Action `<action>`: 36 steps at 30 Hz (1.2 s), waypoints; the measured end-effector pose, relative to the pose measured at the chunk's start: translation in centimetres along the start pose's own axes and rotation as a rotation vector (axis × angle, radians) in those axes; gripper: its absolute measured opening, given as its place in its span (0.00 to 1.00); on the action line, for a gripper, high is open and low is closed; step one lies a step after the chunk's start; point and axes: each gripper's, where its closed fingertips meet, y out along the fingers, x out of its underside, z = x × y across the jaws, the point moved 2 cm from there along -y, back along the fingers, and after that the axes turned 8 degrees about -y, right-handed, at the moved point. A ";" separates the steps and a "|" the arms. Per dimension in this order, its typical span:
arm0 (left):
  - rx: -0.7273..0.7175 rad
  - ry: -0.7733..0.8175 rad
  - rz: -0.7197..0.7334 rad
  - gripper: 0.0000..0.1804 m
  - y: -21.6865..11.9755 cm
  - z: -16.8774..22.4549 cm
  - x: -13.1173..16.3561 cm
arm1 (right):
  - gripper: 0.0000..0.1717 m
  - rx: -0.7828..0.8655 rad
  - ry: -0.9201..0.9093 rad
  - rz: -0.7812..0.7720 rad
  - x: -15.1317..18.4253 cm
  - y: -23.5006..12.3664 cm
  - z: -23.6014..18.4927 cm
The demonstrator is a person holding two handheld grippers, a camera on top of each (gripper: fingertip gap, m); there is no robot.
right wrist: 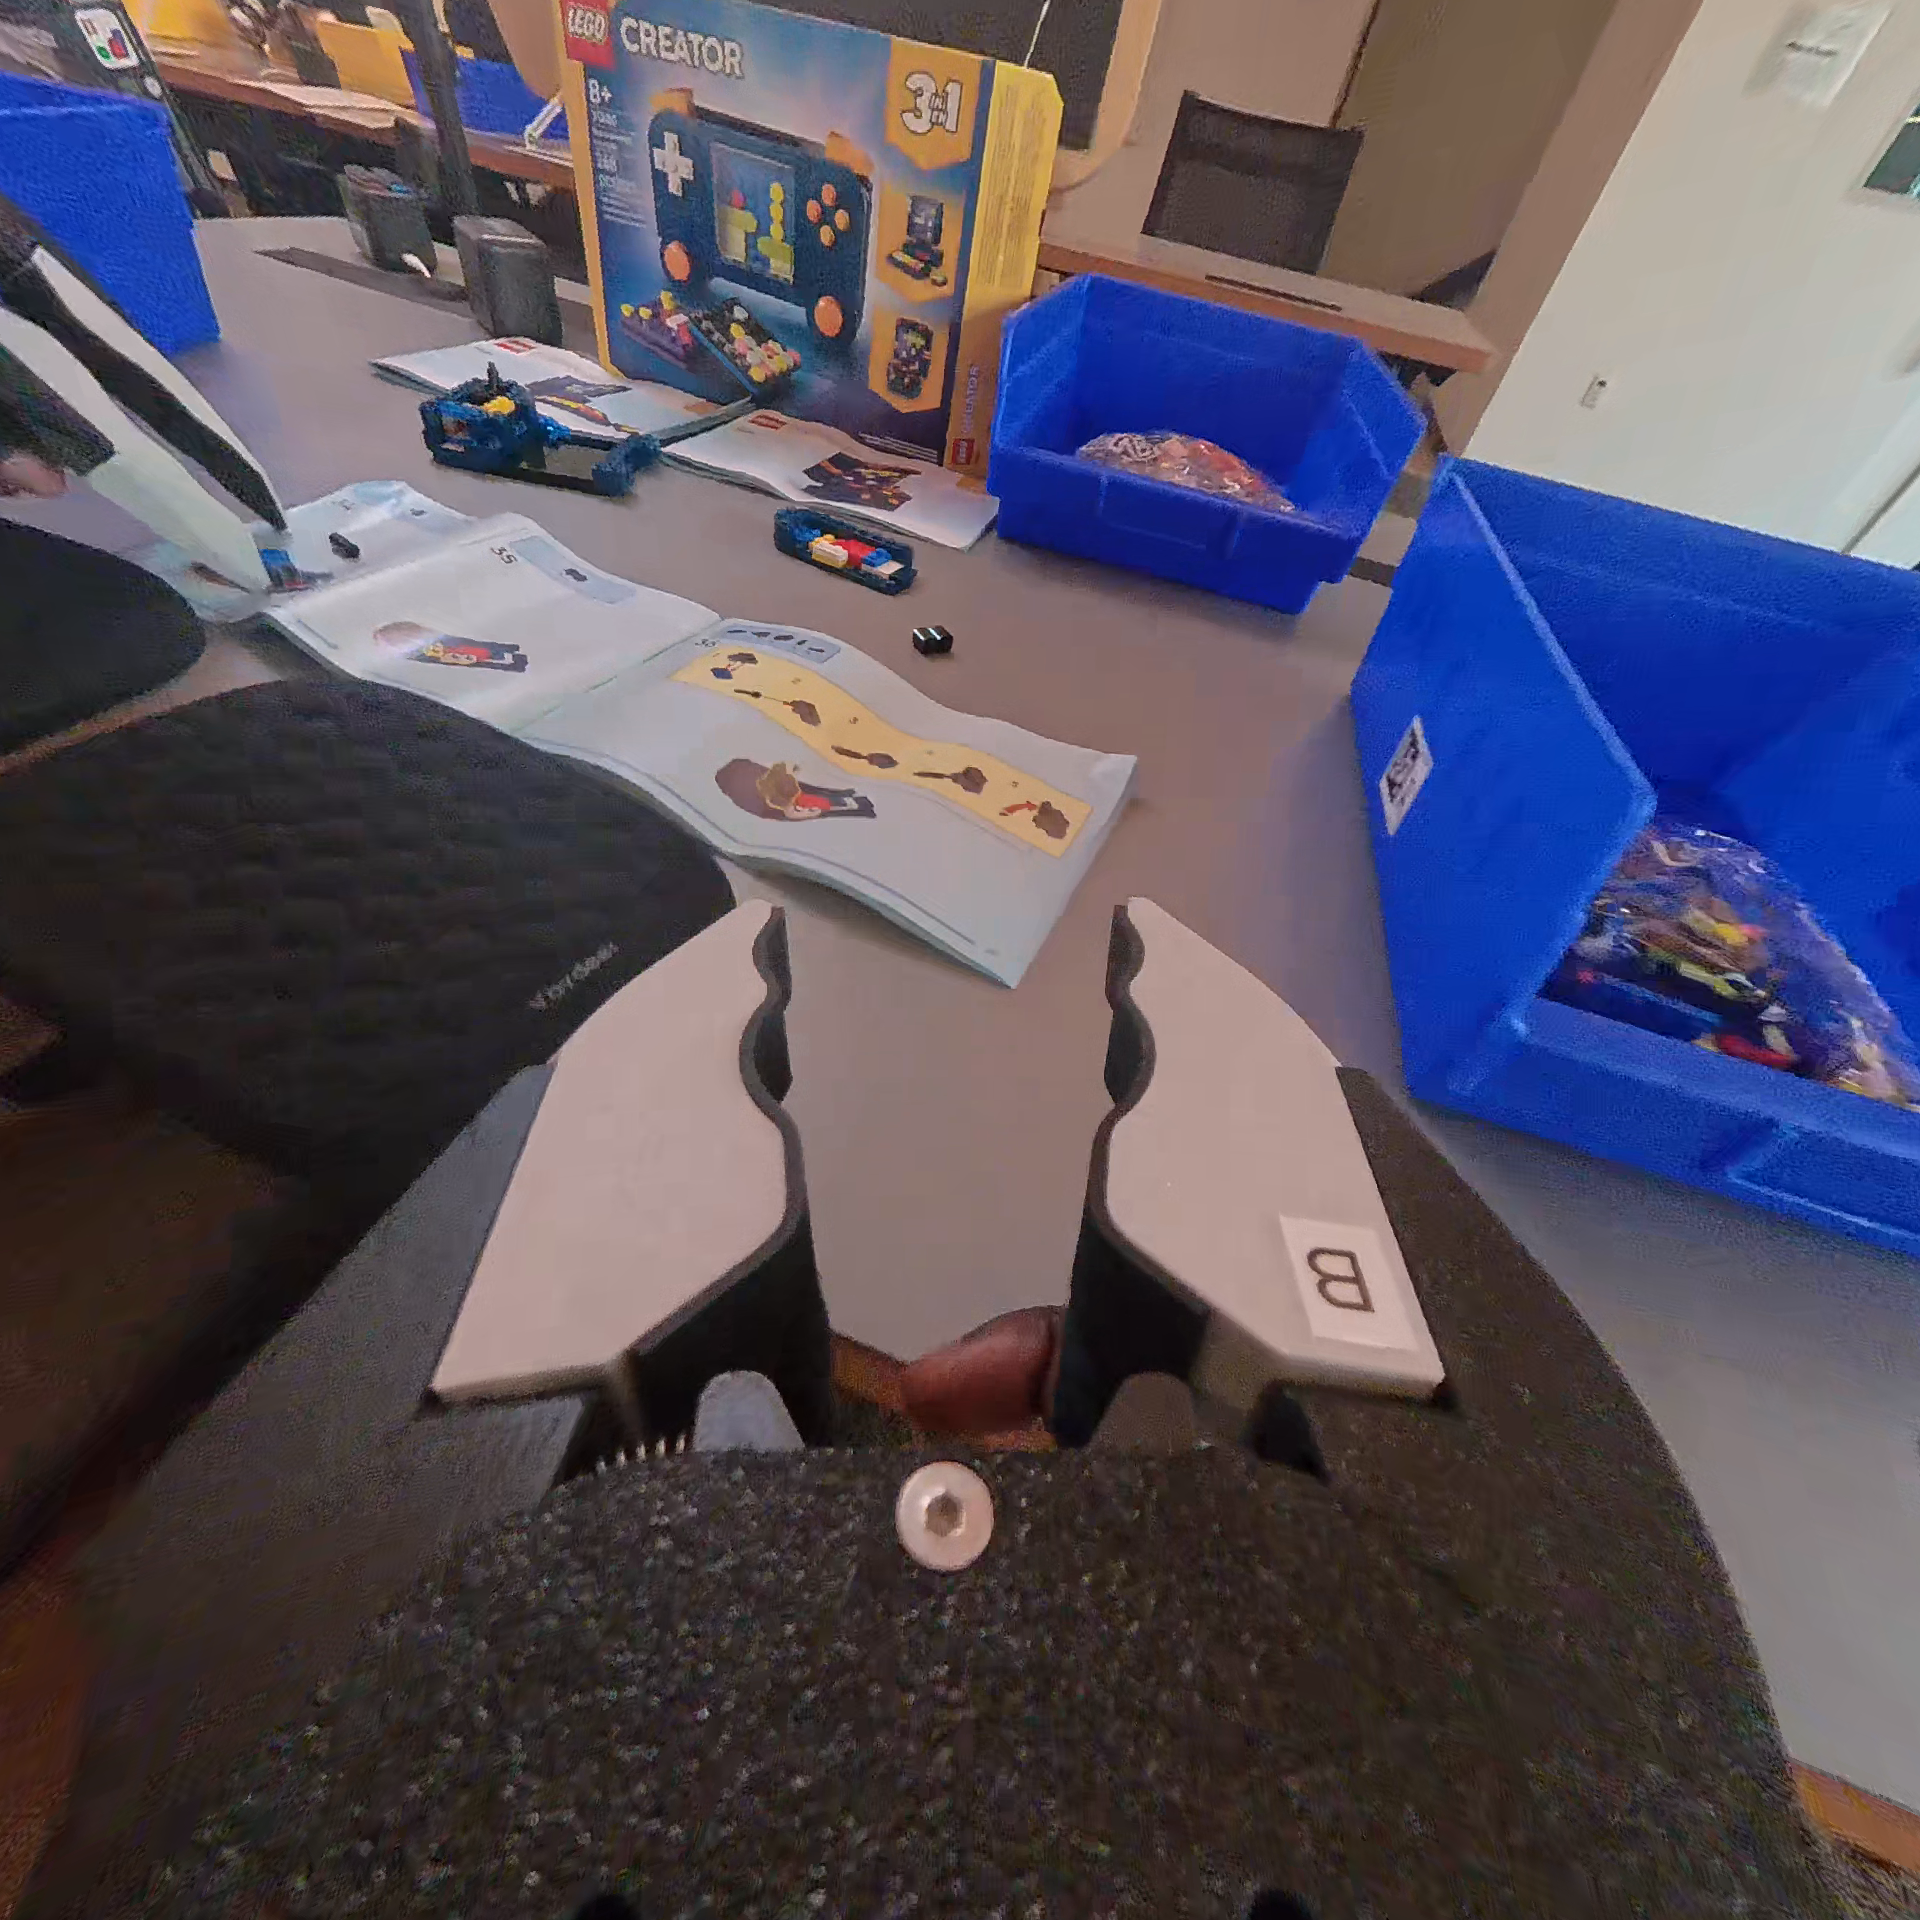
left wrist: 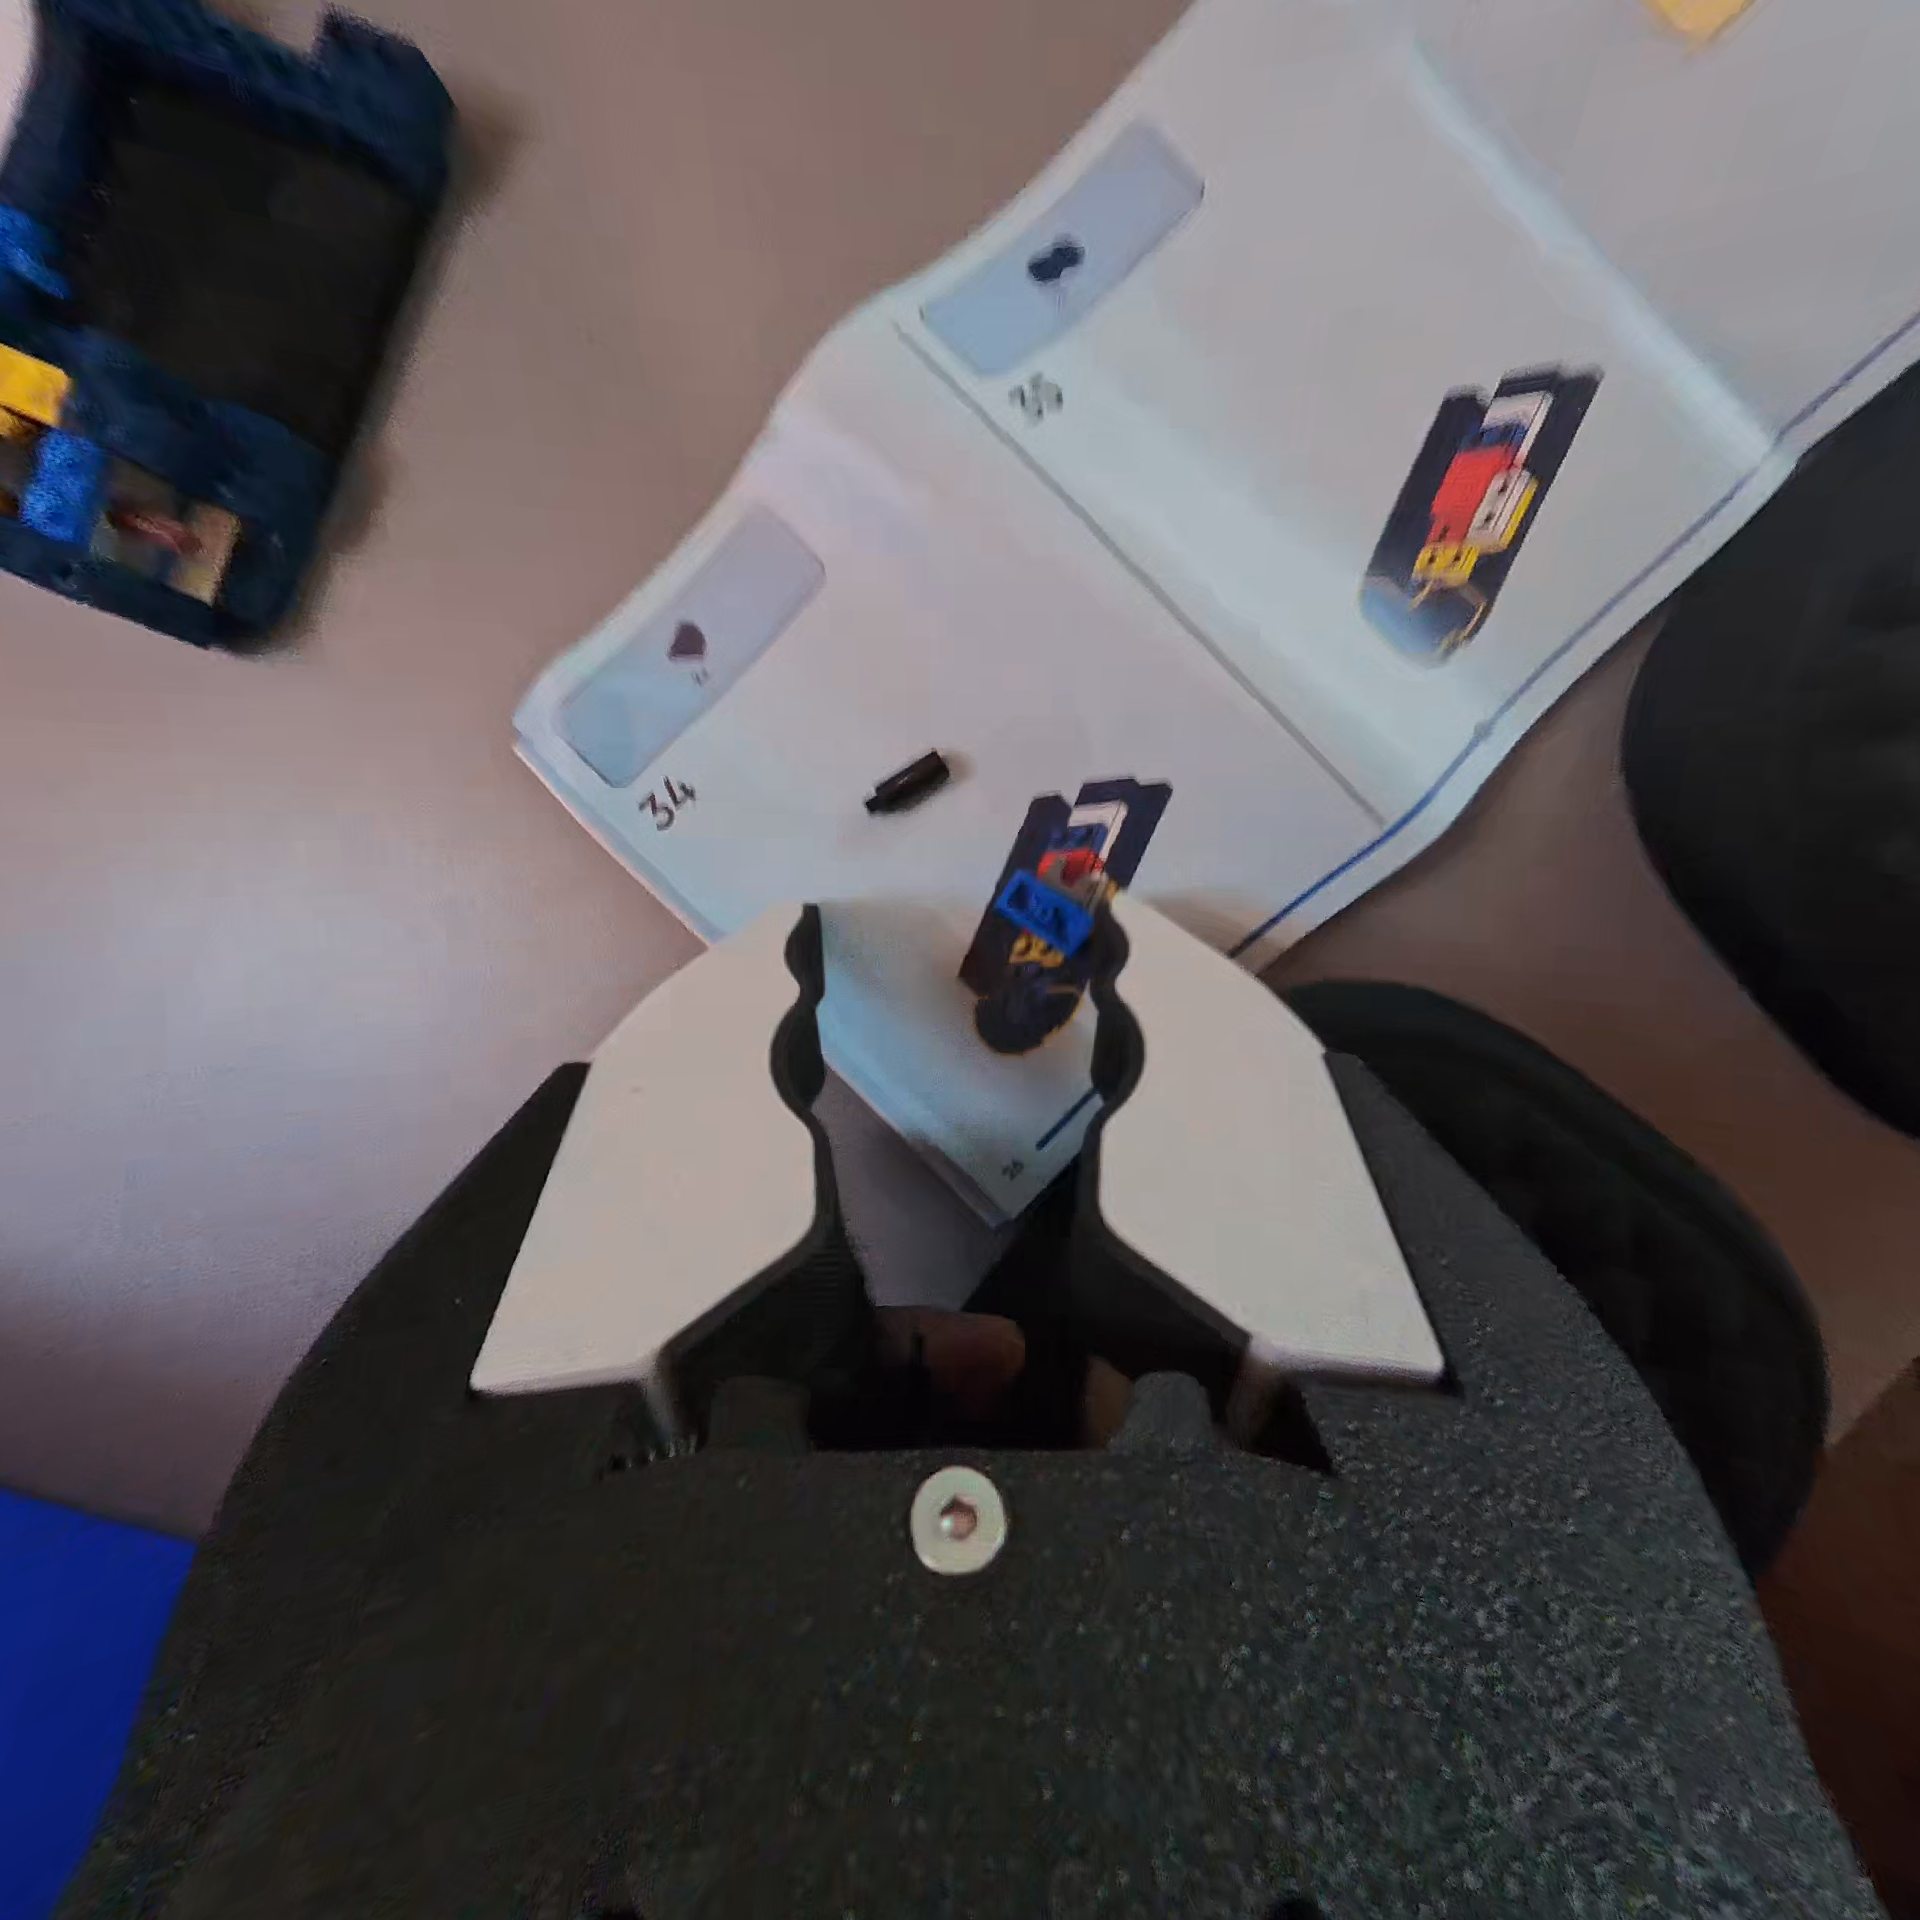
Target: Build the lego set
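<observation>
The left gripper [left wrist: 961, 935] is wide open over the booklet [left wrist: 935, 582]; a small blue brick [left wrist: 1042, 918] lies loose there. The right gripper [right wrist: 943, 935] hangs open, holding nothing.

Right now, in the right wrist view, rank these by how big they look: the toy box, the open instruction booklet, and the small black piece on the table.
1. Open instruction booklet, though it lies nearer the camera.
2. Toy box, looking similar, farther back.
3. Small black piece, clearly smallest.

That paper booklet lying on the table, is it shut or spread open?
Spread open. The booklet lies flat on the table with several printed pages facing up and a crease down the middle.
</observation>
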 end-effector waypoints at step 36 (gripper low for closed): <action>-0.575 0.257 0.608 0.32 -3.5 -0.3 -1.7 | 0.40 0.820 -0.123 -0.697 19.2 -16.4 7.9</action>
